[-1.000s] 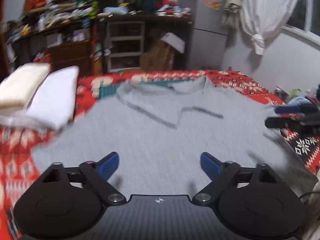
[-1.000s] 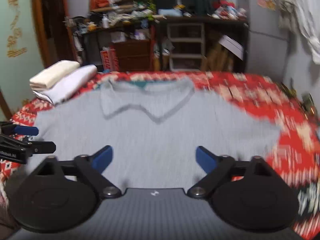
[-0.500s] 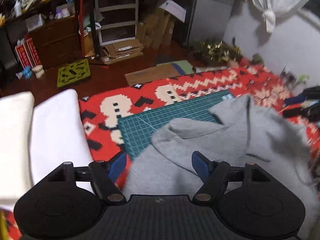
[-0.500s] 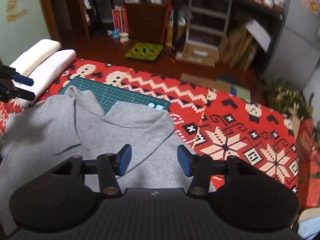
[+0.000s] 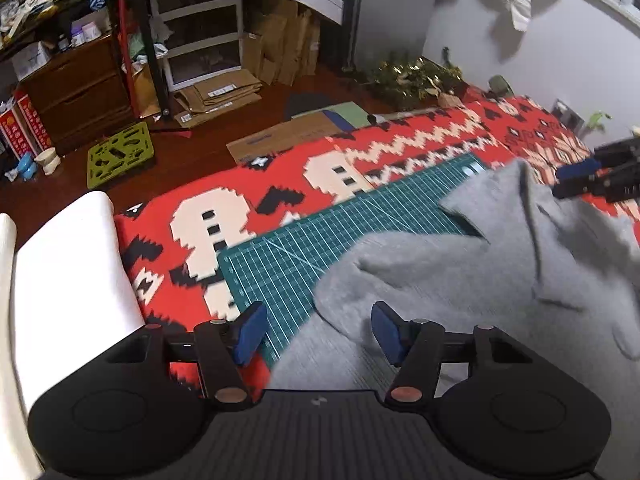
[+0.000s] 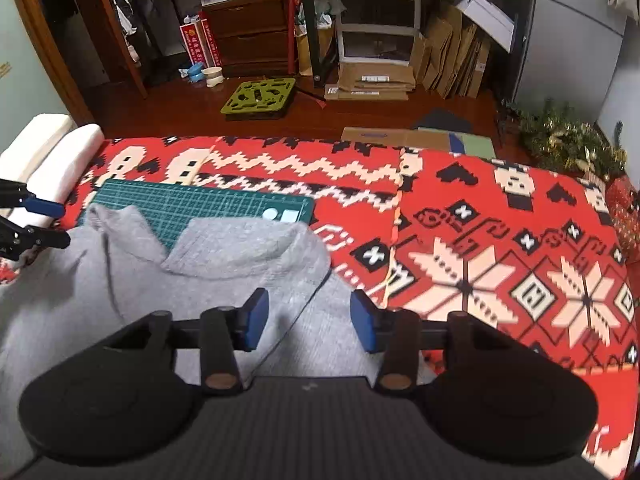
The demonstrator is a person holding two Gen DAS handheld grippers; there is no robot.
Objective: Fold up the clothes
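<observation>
Both my claws, left gripper (image 5: 316,334) and right gripper (image 6: 305,320), gape over the blurred grey sweater (image 6: 120,280), its near half hidden.

Grey sweater (image 6: 200,280), red patterned blanket (image 6: 500,220)

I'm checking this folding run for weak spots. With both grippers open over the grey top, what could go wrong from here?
1. The left gripper straddles the edge of the grey top over the green mat; closing there might pinch only a thin edge, which could slip.
2. The top lies rumpled near the collar, so folding now may trap creases.
3. The folded white stack lies close to the left; a swing could knock it.
</observation>
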